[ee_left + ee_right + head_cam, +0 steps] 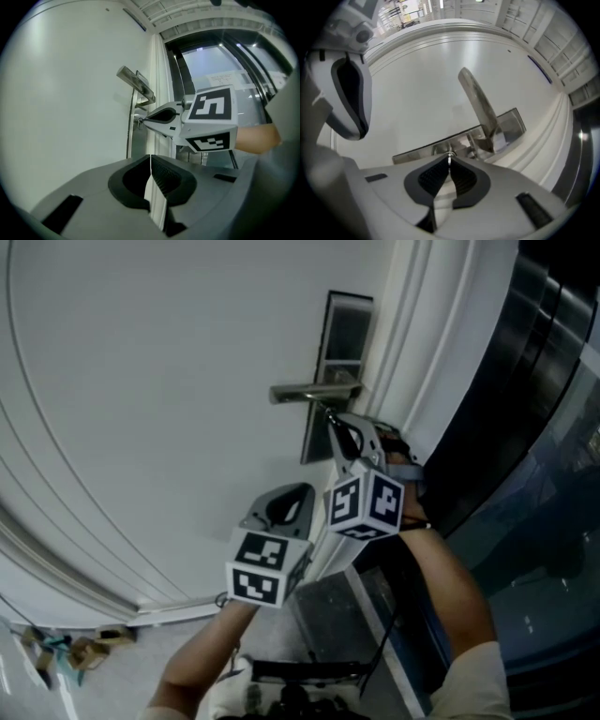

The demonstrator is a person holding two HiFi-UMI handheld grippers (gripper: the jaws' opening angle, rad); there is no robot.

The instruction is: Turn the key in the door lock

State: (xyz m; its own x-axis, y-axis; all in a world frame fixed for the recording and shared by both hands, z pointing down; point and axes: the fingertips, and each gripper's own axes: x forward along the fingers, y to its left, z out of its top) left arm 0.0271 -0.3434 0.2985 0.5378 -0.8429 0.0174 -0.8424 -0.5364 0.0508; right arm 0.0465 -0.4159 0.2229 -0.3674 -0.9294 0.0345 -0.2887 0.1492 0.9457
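Key [450, 155]: small silver stub in the metal lock plate [412, 153], centre of the right gripper view, lower left of where the lever handle [478, 103] joins the plate; too small for detail. My right gripper [450, 161] is pinched on it, jaws nearly together, pointing level at the white door [169, 381]. Left gripper [150, 158]: jaws together, nothing in them. In the head view it sits lower left of the right one, apart from the plate. Right forearm [450, 587] enters from lower right.

Nothing legible anywhere; a pale posted notice [227, 78] perhaps carries print, but too blurred to read.
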